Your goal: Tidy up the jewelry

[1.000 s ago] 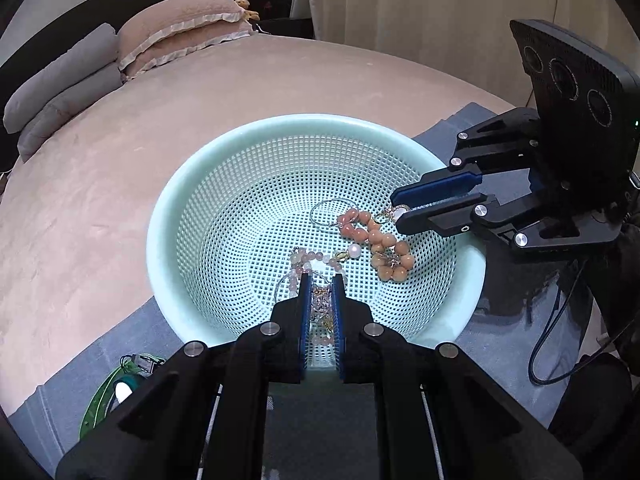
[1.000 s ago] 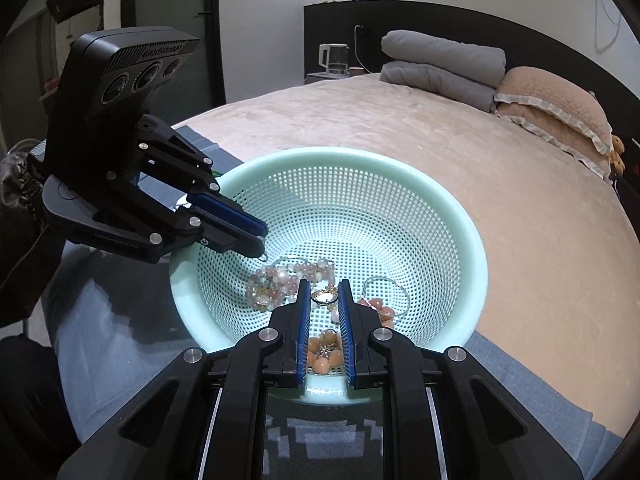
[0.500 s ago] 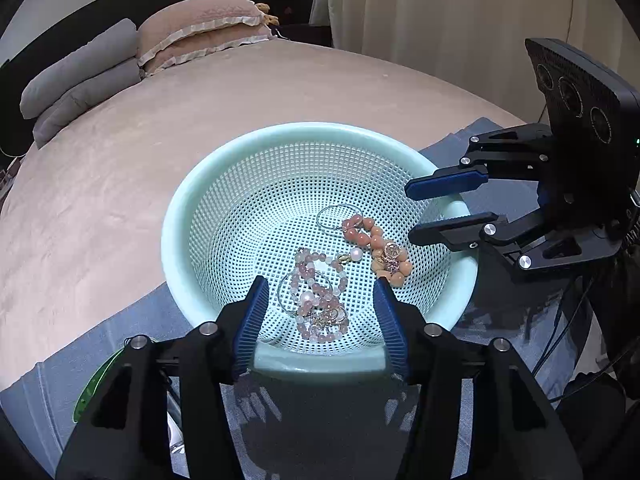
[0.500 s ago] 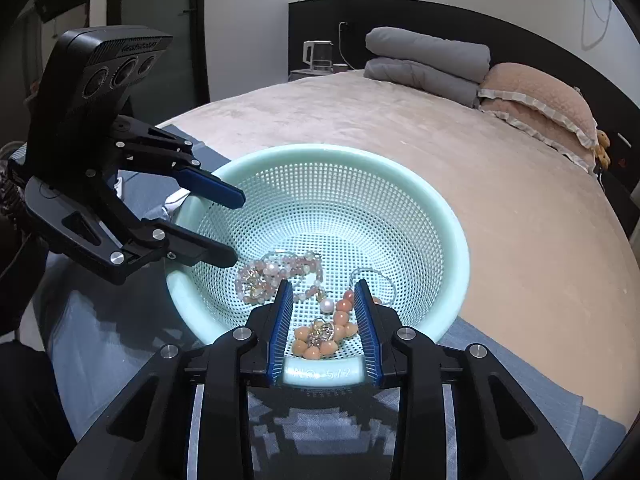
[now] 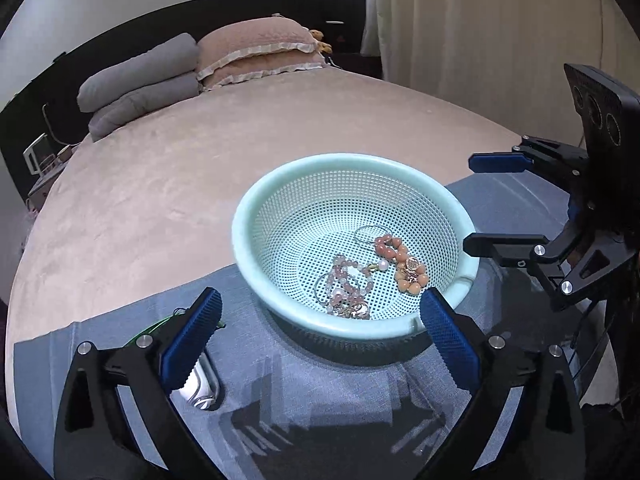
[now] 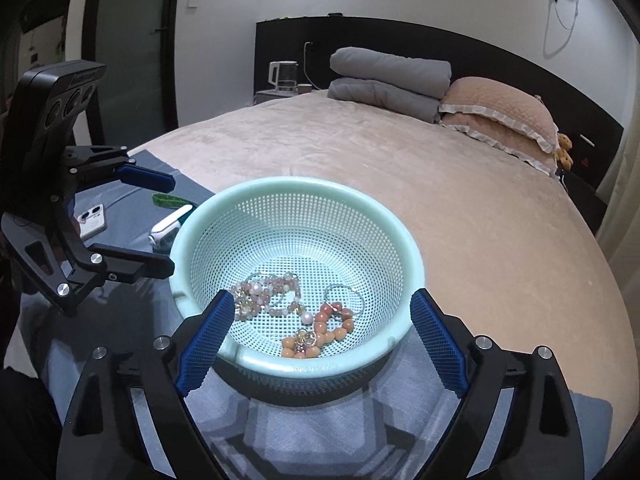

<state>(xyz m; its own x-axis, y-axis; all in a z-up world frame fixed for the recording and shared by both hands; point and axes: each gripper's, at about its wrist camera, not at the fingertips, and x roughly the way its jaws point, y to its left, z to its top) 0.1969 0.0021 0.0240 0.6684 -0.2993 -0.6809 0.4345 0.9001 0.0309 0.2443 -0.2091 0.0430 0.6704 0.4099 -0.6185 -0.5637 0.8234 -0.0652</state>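
You are working over a bed (image 6: pixel 400 184) covered in a beige plush spread, with a grey-blue cloth (image 5: pixel 320 384) laid across its near edge. At the far end, folded grey quilts (image 6: pixel 388 80) and frilled pink pillows (image 6: pixel 500 116) lie against a black headboard (image 6: pixel 400 36); cream curtains (image 5: pixel 500 32) hang on one side. A pale green perforated plastic basket (image 5: pixel 256 216) sits on the cloth. In its bottom lie the jewelry pieces: an orange bead bracelet (image 5: pixel 404 264), a pink bead strand with gold charms (image 5: pixel 348 288) and a thin metal ring (image 5: pixel 368 236). Your left tool (image 5: pixel 316 328) and right tool (image 6: pixel 320 344) both stand with jaws opening wide, nothing between the pads, each at the basket's near rim. Beside the basket lie a white phone (image 6: pixel 92 220), a white handled object (image 6: pixel 170 224) and a green strap (image 6: pixel 170 200).
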